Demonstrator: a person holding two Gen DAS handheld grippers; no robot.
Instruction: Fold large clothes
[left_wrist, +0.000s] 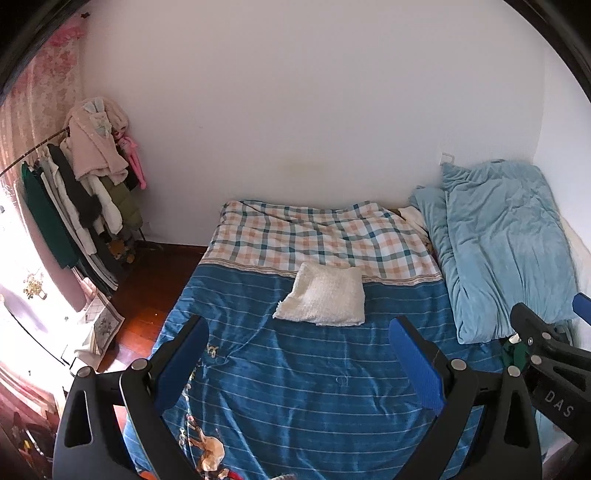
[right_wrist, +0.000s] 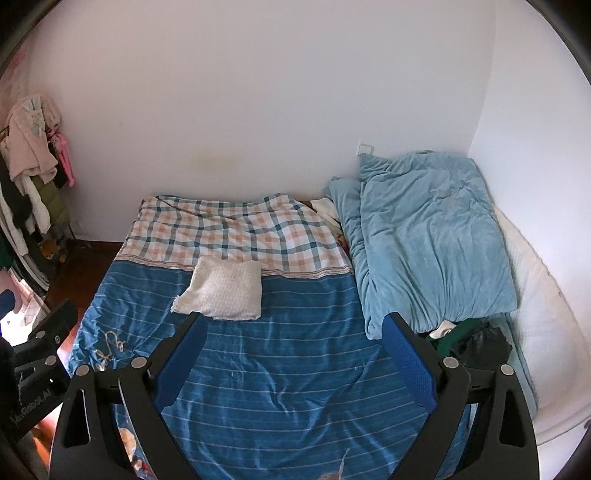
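A folded white fluffy garment (left_wrist: 325, 299) (right_wrist: 221, 291) lies on the blue striped bedspread (left_wrist: 295, 387) (right_wrist: 288, 380), near the seam with the checked part (left_wrist: 314, 236). My left gripper (left_wrist: 299, 328) hovers open above the bedspread, just short of the garment, with nothing between its blue pads. Empty and open too, my right gripper (right_wrist: 295, 325) stands to the right of the garment. A crumpled green garment (right_wrist: 461, 332) (left_wrist: 511, 354) and a dark one (right_wrist: 484, 343) lie at the foot of the light blue quilt.
A bulky light blue quilt (left_wrist: 498, 243) (right_wrist: 432, 236) is piled along the bed's right side against the wall. A rack of hanging clothes (left_wrist: 74, 192) stands at the left over the wooden floor (left_wrist: 147, 280). A white pad (right_wrist: 546, 317) lies along the right wall.
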